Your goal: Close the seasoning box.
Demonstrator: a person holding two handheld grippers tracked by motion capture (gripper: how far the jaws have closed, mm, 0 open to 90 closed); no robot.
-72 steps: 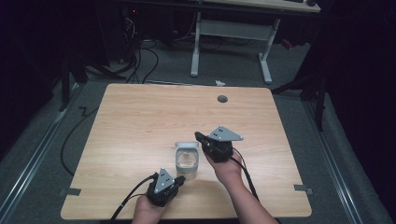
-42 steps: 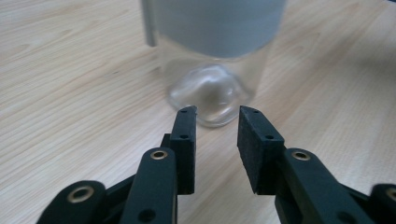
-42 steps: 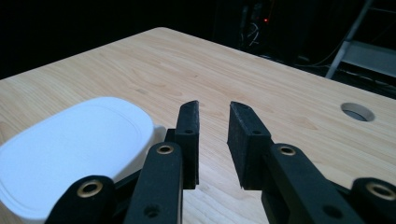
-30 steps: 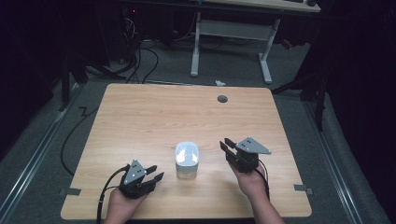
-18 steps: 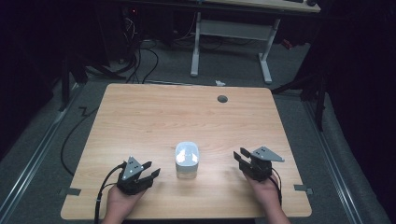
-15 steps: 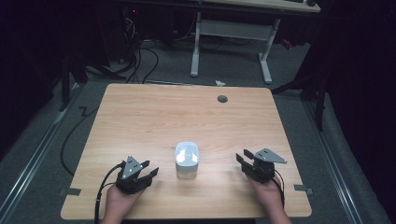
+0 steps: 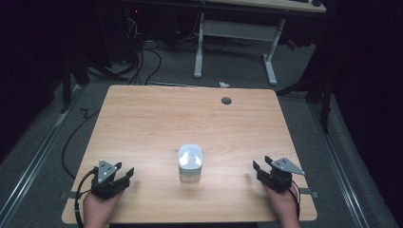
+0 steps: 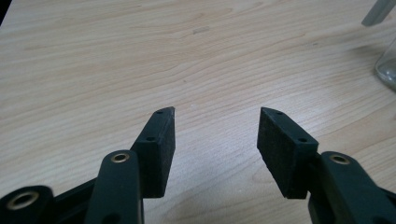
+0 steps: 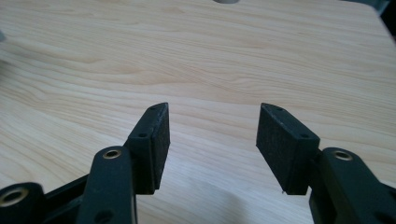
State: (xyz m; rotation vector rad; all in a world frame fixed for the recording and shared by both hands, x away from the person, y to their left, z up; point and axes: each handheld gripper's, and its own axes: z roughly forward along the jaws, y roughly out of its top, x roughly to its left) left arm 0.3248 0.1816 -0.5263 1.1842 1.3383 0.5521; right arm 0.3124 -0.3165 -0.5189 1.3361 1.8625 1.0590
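A clear jar with a white lid [image 7: 190, 163] stands upright near the middle front of the wooden table [image 7: 190, 123]; its glass edge [image 8: 386, 70] peeks in at the right of the left gripper view. My left gripper [image 7: 122, 173] rests low at the front left corner, jaws open and holding nothing [image 8: 215, 140]. At the front right corner my right gripper [image 7: 261, 166] is open too, with bare wood between its jaws [image 9: 212, 140]. Both grippers sit well apart from the jar.
A round cable hole [image 7: 226, 100] lies near the table's far edge. Behind the table stand a white desk frame [image 7: 235, 42] and floor cables [image 7: 142, 52]. Dark carpet surrounds the table.
The right gripper let go of the jar's lid and drew back to the front right corner. The left gripper slid out to the front left. The jar stays put.
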